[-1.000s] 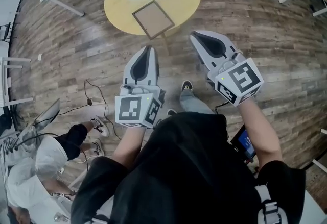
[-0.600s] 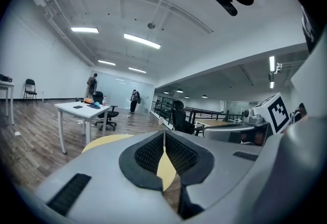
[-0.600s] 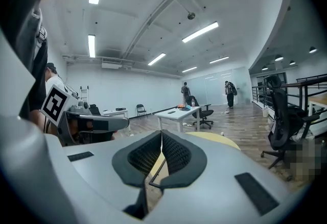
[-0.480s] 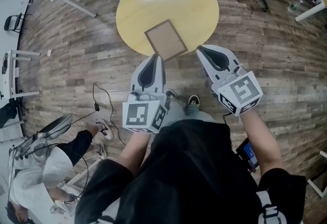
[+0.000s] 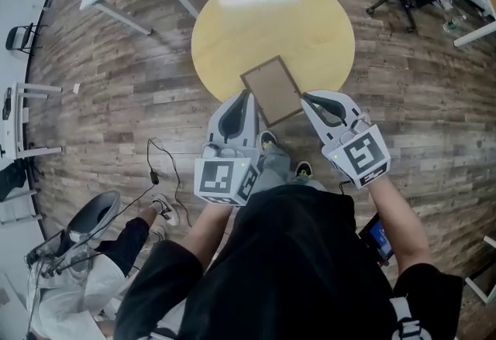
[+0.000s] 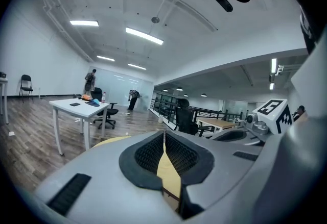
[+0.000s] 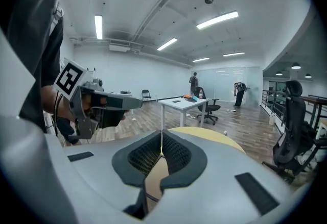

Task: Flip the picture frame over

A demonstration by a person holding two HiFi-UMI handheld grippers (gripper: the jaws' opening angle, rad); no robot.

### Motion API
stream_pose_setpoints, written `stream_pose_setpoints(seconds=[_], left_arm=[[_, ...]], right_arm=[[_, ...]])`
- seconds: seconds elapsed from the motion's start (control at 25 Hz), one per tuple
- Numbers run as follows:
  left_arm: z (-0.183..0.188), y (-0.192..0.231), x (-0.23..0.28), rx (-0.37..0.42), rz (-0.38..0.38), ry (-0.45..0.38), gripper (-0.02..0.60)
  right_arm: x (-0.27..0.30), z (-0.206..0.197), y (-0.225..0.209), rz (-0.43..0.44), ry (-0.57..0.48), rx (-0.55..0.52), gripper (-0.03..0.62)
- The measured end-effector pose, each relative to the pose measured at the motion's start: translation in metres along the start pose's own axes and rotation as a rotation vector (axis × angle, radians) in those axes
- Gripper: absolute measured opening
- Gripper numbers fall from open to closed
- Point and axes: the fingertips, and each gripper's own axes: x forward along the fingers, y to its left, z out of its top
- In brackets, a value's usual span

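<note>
Brown-backed picture frame (image 5: 271, 90) flat at near edge of round yellow table (image 5: 271, 13): head view only | gripper views: jaws pressed together, empty; white table (image 7: 186, 101) beyond | left gripper (image 5: 245, 98), right gripper (image 5: 308, 101) point forward, tilted slightly down, flanking frame's near corner, just beside it

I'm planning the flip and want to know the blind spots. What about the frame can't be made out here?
- Which face of the picture frame is up: head view, too small, just a plain brown panel.
- Whether the left claw or right claw touches it: head view, tips crowd its edges.
- The frame in both gripper views: each claw's own body hides all but a sliver.
</note>
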Motion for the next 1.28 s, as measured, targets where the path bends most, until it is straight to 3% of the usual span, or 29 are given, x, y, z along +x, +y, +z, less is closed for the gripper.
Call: stream_pose_setpoints(seconds=[0.12, 0.36, 0.52, 0.72, 0.92, 1.08, 1.28], left_arm=[[0.002, 0.028, 0.009, -0.008, -0.006, 0.003, 0.029], [-0.011, 0.075, 0.024, -0.022, -0.017, 0.033, 0.029], [-0.025, 0.091, 0.031, -0.035, -0.021, 0.072, 0.029], [-0.039, 0.105, 0.043, -0.044, -0.017, 0.104, 0.029], [-0.050, 0.113, 0.051, -0.015, 0.004, 0.132, 0.029], [-0.057, 0.118, 0.052, -0.021, 0.027, 0.152, 0.029], [-0.067, 0.120, 0.054, -0.030, 0.034, 0.180, 0.029]], right_arm=[[0.037, -0.022, 0.015, 0.067, 0.113, -0.086, 0.018], [0.094, -0.104, 0.060, 0.289, 0.403, -0.323, 0.021], [0.111, -0.150, 0.089, 0.411, 0.527, -0.397, 0.031], [0.122, -0.211, 0.109, 0.548, 0.650, -0.522, 0.152], [0.135, -0.254, 0.112, 0.572, 0.658, -0.766, 0.173], [0.148, -0.266, 0.109, 0.532, 0.595, -0.988, 0.183], [0.155, -0.268, 0.108, 0.460, 0.482, -1.011, 0.156]])
